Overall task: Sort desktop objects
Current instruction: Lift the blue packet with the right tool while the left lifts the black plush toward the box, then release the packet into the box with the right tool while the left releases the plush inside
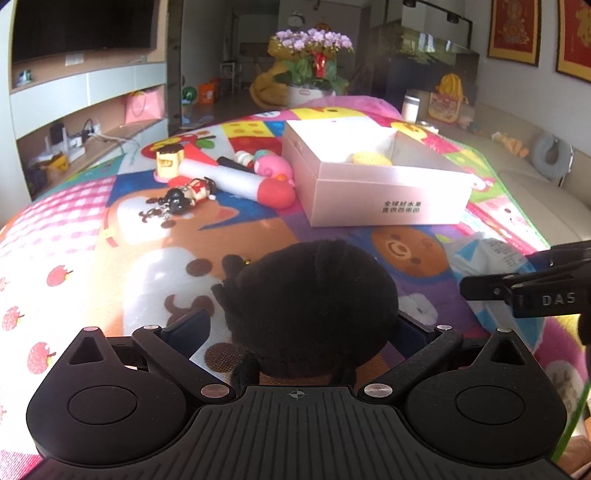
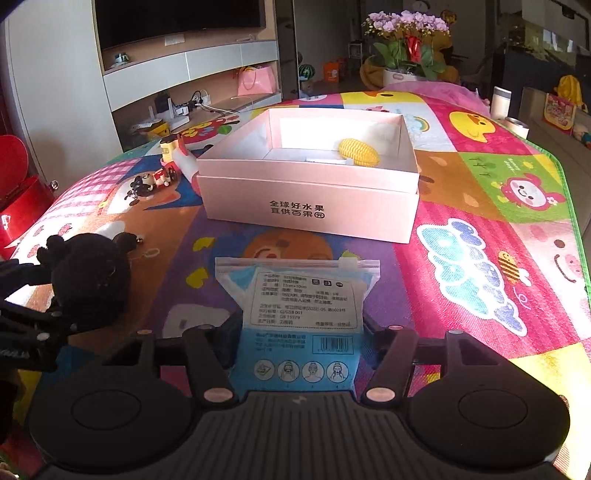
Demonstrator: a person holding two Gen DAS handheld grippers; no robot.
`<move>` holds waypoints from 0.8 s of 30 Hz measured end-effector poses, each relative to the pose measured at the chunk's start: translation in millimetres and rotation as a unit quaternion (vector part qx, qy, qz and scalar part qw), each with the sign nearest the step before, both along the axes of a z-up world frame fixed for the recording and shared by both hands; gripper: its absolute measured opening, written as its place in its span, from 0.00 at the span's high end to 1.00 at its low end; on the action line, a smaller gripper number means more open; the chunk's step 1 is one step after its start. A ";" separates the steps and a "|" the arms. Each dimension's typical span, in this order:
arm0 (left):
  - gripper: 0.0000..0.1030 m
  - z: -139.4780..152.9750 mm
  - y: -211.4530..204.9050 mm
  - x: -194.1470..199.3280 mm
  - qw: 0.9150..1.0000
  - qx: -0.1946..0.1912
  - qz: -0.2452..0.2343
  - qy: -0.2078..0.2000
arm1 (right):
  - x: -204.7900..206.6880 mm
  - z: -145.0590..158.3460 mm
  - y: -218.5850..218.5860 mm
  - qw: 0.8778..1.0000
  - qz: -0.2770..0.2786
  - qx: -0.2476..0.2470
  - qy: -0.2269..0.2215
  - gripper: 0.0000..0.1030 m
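I see a fuzzy, matt black plush toy that looks like yarn or fleece. The box reads as smooth pink card with a faint sheen. The face-mask packet is glossy plastic film, clear at its zip strip. The play mat looks like printed cloth, softly matt, and my gripper bodies look like matt ribbed black plastic with small shiny metal pins.

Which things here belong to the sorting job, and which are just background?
Job:
- pink box
- yellow corn toy in it
- black plush between left gripper jaws
- blue packet between right gripper jaws
- toy pile left of box

Background:
- flower pot
- TV
- pink bag
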State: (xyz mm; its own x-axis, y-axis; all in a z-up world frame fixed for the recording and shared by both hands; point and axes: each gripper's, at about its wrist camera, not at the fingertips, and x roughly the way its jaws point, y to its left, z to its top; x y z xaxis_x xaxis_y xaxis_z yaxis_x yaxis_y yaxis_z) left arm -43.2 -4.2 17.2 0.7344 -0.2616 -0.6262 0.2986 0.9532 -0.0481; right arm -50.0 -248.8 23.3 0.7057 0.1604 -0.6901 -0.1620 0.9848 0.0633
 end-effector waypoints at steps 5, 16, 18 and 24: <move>0.13 -2.7 -4.2 -1.4 1.000 0.002 -0.004 0.002 | -11.1 2.4 -2.1 1.000 0.001 0.001 0.005 0.41; 0.14 79.2 -19.4 -0.9 0.992 -0.024 -0.066 -0.109 | -42.3 49.5 -23.7 0.996 -0.016 -0.007 -0.085 0.43; 0.14 108.6 -27.5 12.7 0.986 -0.040 -0.080 -0.143 | -41.0 73.5 -33.2 0.991 -0.034 -0.003 -0.129 0.43; 0.03 161.4 -60.0 84.2 0.972 -0.095 -0.100 -0.189 | -25.7 124.5 -51.8 0.971 -0.086 0.001 -0.225 0.43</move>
State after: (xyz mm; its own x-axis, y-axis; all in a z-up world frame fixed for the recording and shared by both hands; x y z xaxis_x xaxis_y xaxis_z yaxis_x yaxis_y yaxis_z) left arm 41.1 -64.1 178.7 0.8252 -0.5075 -0.2479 0.5079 0.8588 -0.0675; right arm -75.7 -300.5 147.8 0.9520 0.0139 -0.3058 -0.0063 0.9996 0.0258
